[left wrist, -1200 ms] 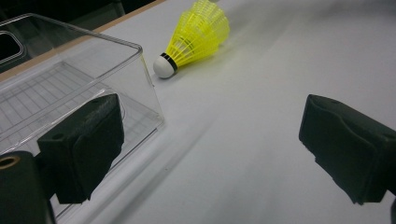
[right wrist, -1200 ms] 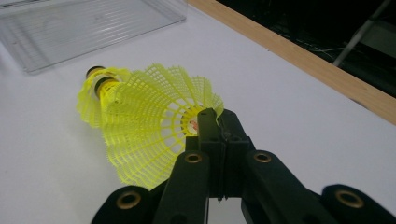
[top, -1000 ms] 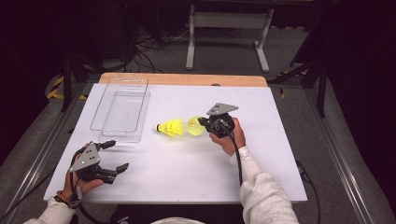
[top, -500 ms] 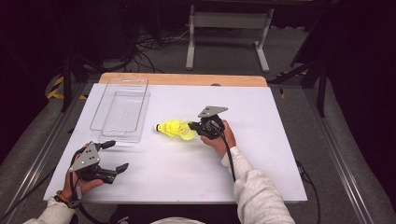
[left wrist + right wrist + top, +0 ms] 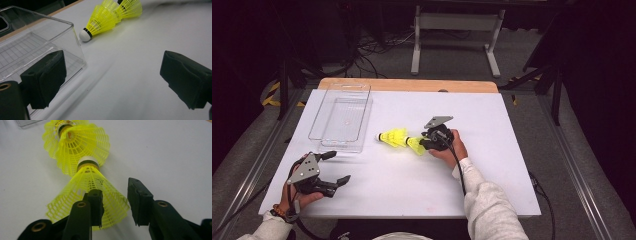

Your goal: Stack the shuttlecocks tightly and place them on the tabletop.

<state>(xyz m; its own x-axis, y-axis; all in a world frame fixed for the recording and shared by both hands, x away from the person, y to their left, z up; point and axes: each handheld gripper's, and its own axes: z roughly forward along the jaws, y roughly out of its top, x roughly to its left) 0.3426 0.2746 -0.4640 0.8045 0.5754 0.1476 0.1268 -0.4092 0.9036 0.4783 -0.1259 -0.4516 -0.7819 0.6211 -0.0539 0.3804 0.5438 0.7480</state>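
Observation:
A chain of nested yellow shuttlecocks [image 5: 396, 138] [image 5: 107, 17] [image 5: 80, 152] lies on the white table [image 5: 492, 165], its white cork pointing left toward a clear tray. My right gripper [image 5: 421, 145] [image 5: 115, 195] sits at the chain's right end. Its jaws have just been opening and stand apart around the nearest skirt: the left pad lies against the mesh and the right pad is clear of it. At the front left my left gripper [image 5: 339, 167] [image 5: 112, 72] stays open, low over the table, with nothing between its jaws.
An empty clear plastic tray [image 5: 339, 146] [image 5: 72, 27] stands at the left of the table, just left of the shuttlecocks' cork. A wooden strip [image 5: 412, 85] runs along the far edge. Cables and a metal stand [image 5: 457, 30] are on the floor beyond.
My right hand has sunk and shifted a little left, bringing the shuttlecock chain down onto the table. The left hand has kept still.

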